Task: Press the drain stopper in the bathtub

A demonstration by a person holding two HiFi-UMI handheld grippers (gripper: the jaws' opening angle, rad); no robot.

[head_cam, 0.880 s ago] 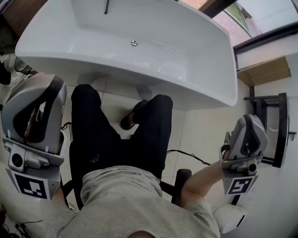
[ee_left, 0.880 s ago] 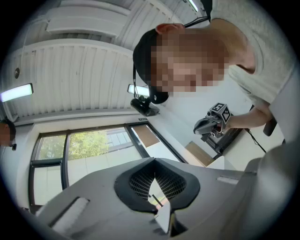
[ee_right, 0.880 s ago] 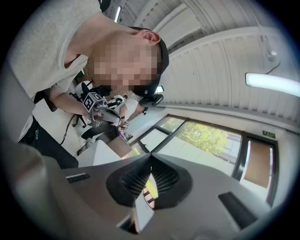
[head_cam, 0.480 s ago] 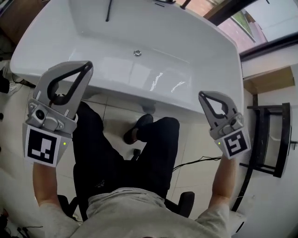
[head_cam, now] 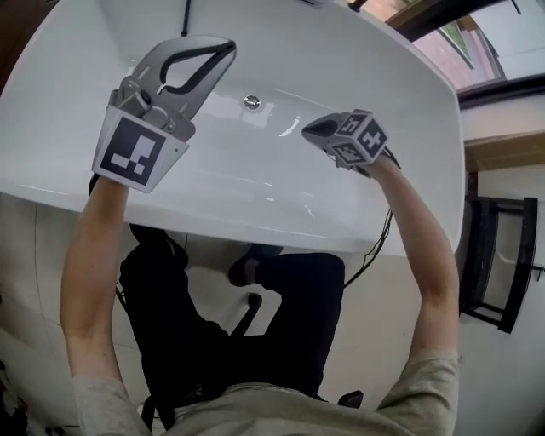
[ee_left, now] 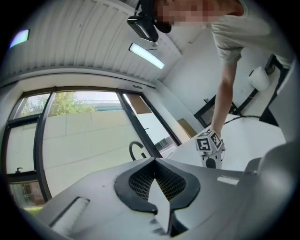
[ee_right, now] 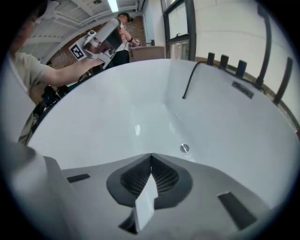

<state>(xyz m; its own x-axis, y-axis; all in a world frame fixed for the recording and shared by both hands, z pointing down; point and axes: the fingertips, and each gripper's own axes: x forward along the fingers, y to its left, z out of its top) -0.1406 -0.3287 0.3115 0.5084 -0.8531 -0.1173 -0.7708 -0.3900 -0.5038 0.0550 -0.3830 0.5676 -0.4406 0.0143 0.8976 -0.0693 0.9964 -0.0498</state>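
In the head view the bathtub (head_cam: 409, 119) runs off the top and left edges, and the black hose (head_cam: 186, 17) is cut off at the top. The drain stopper (head_cam: 251, 102) is too small to tell whether it sits raised or pressed. The right gripper (head_cam: 313, 129) is mostly hidden behind its own marker cube.

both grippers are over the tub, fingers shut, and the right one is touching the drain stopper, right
No. The right gripper is not touching the drain stopper: the right gripper view shows the stopper apart from its tips, bare tub floor between. The rest holds: it and the left gripper are over the bathtub, fingers shut.
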